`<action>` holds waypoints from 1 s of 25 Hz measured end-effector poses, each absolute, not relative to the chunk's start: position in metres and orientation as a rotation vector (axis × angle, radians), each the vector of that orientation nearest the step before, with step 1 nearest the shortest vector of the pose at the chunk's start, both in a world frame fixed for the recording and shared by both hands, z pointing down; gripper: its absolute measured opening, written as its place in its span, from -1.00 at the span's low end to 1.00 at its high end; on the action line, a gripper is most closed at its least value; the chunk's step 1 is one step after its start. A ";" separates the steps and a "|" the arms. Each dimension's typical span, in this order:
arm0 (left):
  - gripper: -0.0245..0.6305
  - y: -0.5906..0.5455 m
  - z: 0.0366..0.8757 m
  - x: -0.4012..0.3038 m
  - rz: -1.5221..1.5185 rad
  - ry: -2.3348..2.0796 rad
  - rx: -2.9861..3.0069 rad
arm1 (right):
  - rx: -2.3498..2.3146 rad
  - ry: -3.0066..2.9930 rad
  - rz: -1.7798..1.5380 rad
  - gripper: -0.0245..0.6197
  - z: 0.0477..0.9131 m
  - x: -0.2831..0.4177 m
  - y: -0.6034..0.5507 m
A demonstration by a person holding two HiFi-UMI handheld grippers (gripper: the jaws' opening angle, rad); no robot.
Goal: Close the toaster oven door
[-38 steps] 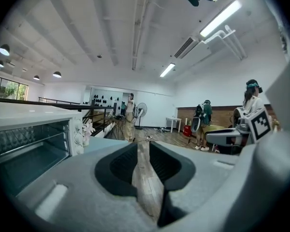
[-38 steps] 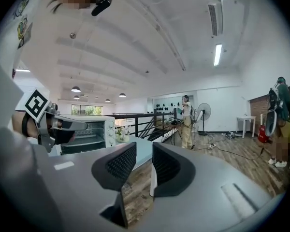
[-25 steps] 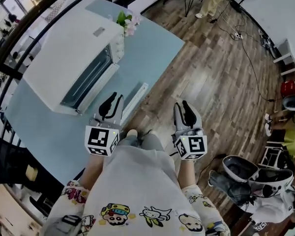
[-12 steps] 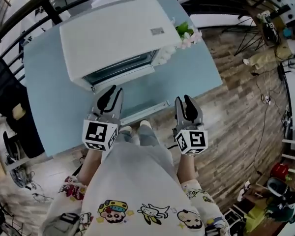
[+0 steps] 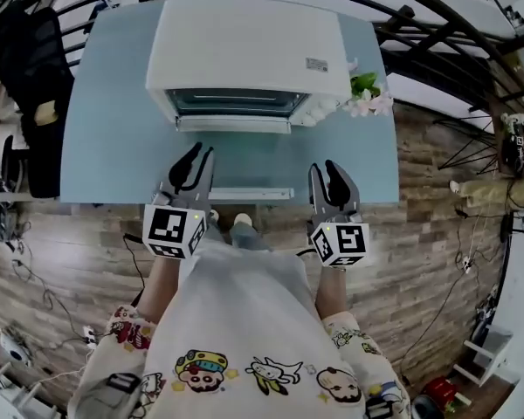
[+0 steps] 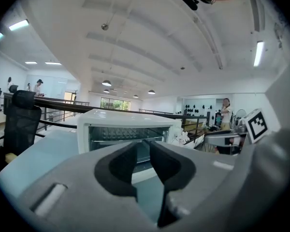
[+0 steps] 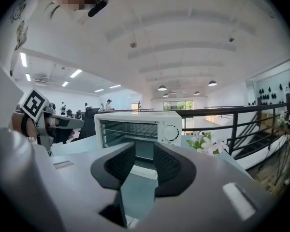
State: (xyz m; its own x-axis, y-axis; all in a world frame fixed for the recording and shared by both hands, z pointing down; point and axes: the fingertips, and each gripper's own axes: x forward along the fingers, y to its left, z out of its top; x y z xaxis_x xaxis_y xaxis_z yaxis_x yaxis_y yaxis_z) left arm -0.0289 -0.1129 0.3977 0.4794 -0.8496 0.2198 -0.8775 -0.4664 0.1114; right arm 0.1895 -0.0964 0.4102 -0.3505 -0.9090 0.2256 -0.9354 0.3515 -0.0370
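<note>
A white toaster oven (image 5: 244, 46) stands on the light blue table (image 5: 113, 147), straight ahead of me. Its door (image 5: 233, 125) hangs down open and the rack inside shows. The left gripper view has the toaster oven (image 6: 106, 129) beyond the jaws, and the right gripper view has it (image 7: 135, 124) with its dial (image 7: 170, 132). My left gripper (image 5: 196, 160) hovers over the table's near part, short of the door, open and empty. My right gripper (image 5: 330, 177) is level with the table's front edge, also open with nothing between its pads.
White flowers (image 5: 364, 94) lie right of the oven. A long white strip (image 5: 249, 194) lies along the table's front edge between the grippers. A black chair (image 5: 35, 77) stands left of the table, a dark railing (image 5: 393, 24) runs behind it, and wood floor lies below.
The view has swung round, so the oven went from the upper left to squarely ahead. Both grippers kept their places in front of my body, now nearer the table's front edge.
</note>
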 end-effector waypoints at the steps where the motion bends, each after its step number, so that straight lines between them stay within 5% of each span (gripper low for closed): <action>1: -0.70 -0.108 0.398 -0.030 0.195 -1.518 2.499 | 1.658 -2.459 0.234 -0.58 0.410 0.190 -0.097; 25: -0.70 -0.062 0.412 -0.037 0.205 -1.528 2.443 | 1.524 -2.472 0.346 -0.52 0.448 0.167 -0.057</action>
